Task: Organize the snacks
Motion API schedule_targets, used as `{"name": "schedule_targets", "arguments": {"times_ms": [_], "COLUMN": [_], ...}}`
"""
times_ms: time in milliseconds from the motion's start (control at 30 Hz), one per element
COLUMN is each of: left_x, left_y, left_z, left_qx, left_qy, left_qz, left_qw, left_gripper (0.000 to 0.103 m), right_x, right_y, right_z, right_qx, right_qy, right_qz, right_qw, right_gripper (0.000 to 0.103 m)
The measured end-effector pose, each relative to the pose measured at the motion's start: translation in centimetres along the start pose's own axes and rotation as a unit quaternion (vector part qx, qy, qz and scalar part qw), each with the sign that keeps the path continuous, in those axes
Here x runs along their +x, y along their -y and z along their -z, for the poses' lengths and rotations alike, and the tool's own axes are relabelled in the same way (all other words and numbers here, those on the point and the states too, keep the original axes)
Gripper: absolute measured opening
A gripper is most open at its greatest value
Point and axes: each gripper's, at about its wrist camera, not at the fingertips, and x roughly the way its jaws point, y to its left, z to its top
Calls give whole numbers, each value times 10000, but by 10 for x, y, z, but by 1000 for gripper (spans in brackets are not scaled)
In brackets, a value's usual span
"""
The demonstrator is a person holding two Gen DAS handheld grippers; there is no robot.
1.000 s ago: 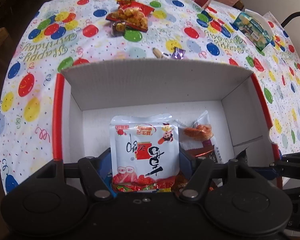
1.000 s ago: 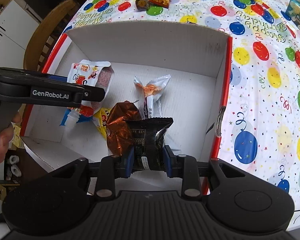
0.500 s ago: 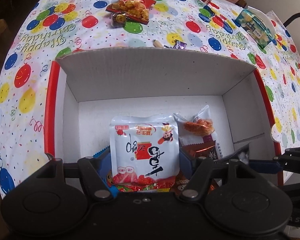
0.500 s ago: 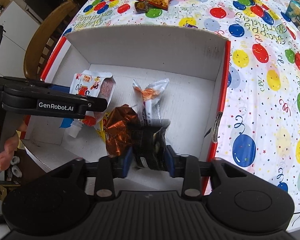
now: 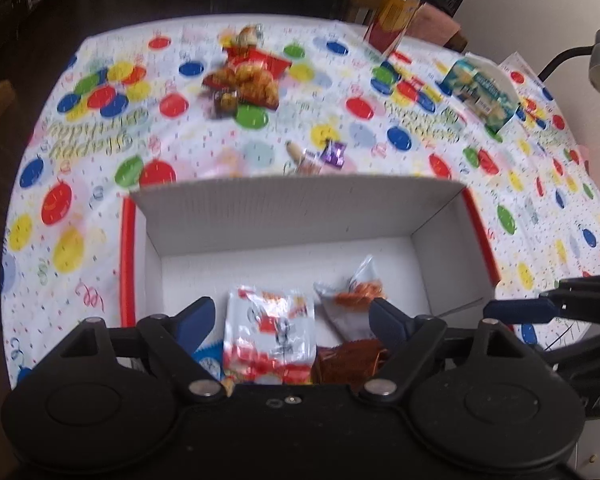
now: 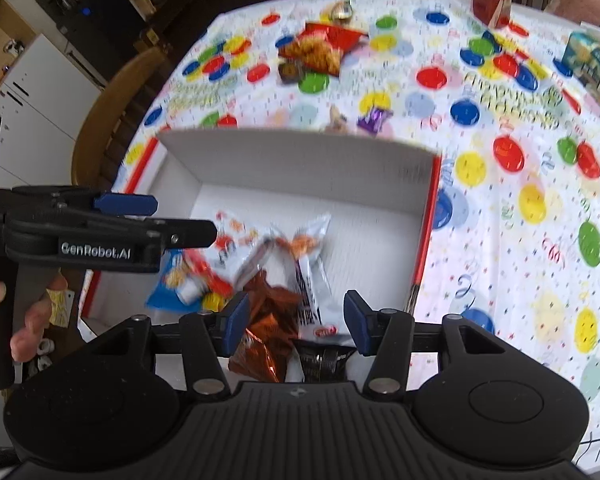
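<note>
A white cardboard box point(image 5: 300, 208) with red outer sides stands on the balloon-print tablecloth. Inside lie a white and red pouch point(image 5: 270, 332), a silver packet with an orange picture point(image 5: 360, 300) and a copper foil packet point(image 5: 348, 364). My left gripper point(image 5: 292, 308) hangs open above the pouch and holds nothing. My right gripper point(image 6: 296, 312) is open over the box's near end, above a black packet point(image 6: 324, 360) that lies beside the copper foil packet point(image 6: 268, 316). The left gripper point(image 6: 168, 218) shows at the left, with a blue packet point(image 6: 168, 284) under it.
Beyond the box lie a red bag of fried snacks point(image 5: 252, 76), a small dark sweet point(image 5: 224, 102) and a purple candy point(image 5: 334, 152). A blue-green carton point(image 5: 480, 96) and an orange bottle point(image 5: 396, 8) stand at the far right. A wooden chair point(image 6: 116, 120) is to the left.
Both grippers have opened. The white pouch and the black packet left the fingers and now lie in the box. Both grippers have drawn back and upward.
</note>
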Motion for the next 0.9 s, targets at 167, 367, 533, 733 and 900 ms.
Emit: {"name": "schedule_targets", "arguments": {"times_ms": [167,367,533,733,900], "left_x": [-17,-37,-48,-48,-37], "left_y": [2,7,15,21,23], "left_z": [-5,-15,-28,-47,-67], "left_qx": [18,137,275,307,266], "left_qy": [235,630,854,1011,1068], "left_qz": [39,-50,-133,-192,-318], "left_qw": [9997,9979,9959,9942,9934], "left_gripper": [84,89,94,101,102], "right_x": [-23,-44,-57,-57,-46], "right_y": [3,11,16,27,41], "right_z": [-14,-35,-56,-84,-105], "right_qx": [14,65,75,181,282], "right_qy": [277,561,763,842,775], "right_qz": [-35,-2,8,66,72], "right_qw": [9996,9984,9971,9963,9966], "right_gripper": [58,58,63,63,69]}}
